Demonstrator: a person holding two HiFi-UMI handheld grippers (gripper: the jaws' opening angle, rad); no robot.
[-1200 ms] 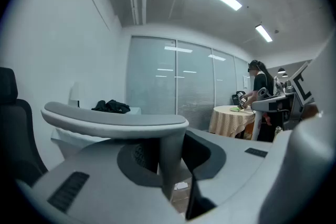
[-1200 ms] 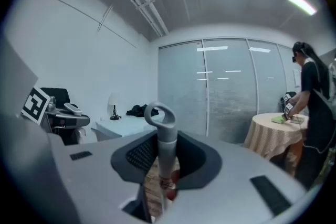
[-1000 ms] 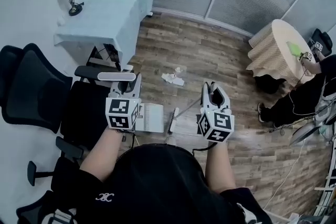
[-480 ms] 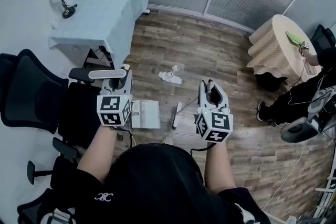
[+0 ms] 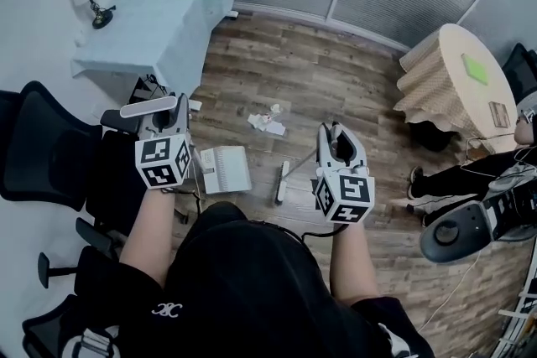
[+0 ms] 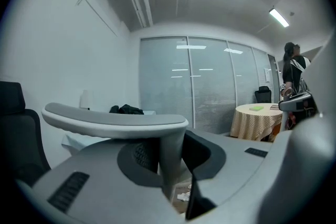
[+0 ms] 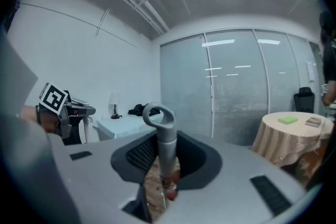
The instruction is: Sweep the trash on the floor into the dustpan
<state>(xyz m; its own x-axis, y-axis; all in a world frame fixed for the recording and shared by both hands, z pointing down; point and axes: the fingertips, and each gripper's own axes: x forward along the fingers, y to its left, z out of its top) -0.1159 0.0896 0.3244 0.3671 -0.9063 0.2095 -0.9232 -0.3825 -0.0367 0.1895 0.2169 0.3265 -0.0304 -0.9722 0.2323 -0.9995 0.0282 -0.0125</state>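
left gripper (image 5: 168, 127) pinching the dustpan's grey handle (image 6: 170, 160) | right gripper (image 5: 336, 140) clamped on loop-topped broom handle (image 7: 167, 147) | head view alone shows floor: dustpan (image 5: 225, 169) near left, broom head (image 5: 282, 183) just right of it, trash (image 5: 264, 121) farther out

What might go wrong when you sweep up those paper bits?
The paper scraps lie apart from the dustpan, so a hard sweep with the broom might scatter them past it. The left gripper holds the dustpan by its tall handle close to the black chair, so it might bump that.
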